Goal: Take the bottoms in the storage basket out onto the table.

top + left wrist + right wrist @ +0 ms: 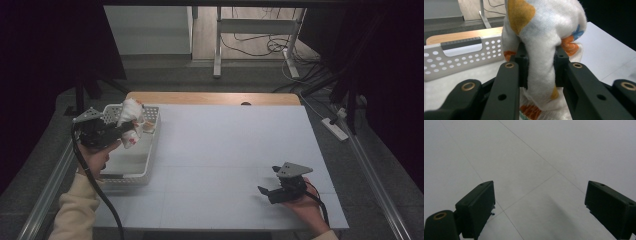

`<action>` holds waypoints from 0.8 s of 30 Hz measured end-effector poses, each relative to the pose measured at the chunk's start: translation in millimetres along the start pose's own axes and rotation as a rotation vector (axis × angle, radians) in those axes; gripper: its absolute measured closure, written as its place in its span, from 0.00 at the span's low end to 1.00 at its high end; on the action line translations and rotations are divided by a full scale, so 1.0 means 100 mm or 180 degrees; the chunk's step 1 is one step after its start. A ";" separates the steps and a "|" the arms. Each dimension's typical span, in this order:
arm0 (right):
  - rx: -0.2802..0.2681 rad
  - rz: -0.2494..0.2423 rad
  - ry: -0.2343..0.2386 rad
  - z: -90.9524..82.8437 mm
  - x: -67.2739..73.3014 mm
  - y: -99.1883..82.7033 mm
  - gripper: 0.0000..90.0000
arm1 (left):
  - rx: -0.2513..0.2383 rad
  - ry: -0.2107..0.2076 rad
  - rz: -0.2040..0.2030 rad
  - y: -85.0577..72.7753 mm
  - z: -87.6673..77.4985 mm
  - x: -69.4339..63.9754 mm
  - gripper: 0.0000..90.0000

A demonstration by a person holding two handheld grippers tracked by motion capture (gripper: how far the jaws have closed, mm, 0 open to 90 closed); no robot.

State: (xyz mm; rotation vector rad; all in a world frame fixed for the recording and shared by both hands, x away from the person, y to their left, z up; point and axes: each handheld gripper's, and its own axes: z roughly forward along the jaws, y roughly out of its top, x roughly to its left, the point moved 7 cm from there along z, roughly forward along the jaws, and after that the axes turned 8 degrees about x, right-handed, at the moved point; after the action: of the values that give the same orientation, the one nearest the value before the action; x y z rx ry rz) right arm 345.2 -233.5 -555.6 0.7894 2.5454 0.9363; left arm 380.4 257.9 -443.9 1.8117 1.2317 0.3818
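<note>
Over the basket (150, 150), left gripper (122, 129) clamps cloth (131, 112) — right gripper (267, 186) agape.

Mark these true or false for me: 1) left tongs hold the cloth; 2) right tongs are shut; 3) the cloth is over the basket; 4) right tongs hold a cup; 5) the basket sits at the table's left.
1) True: the left tongs are shut on the cloth.
2) False: the right tongs are open.
3) True: it hangs above the basket.
4) False: they hold nothing, over the bare table.
5) True.
</note>
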 end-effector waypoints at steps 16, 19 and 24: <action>0.0004 -0.0010 0.0000 0.00 0.00 0.00 0.11 | -0.0009 -0.0087 0.0059 0.02 0.02 -0.12 0.81; 0.0004 -0.0011 0.0002 0.00 0.00 0.00 0.11 | -0.0018 -0.0120 0.0075 0.03 0.02 -0.15 0.81; -0.0006 0.0003 0.0008 0.00 0.00 0.00 0.11 | -0.0036 -0.0209 0.0075 0.04 0.02 -0.21 0.81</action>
State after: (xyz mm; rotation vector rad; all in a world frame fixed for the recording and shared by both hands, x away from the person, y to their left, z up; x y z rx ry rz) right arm 345.1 -233.5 -555.2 0.7894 2.5462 0.9404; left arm 374.6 238.5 -437.2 1.8163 1.1616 0.3391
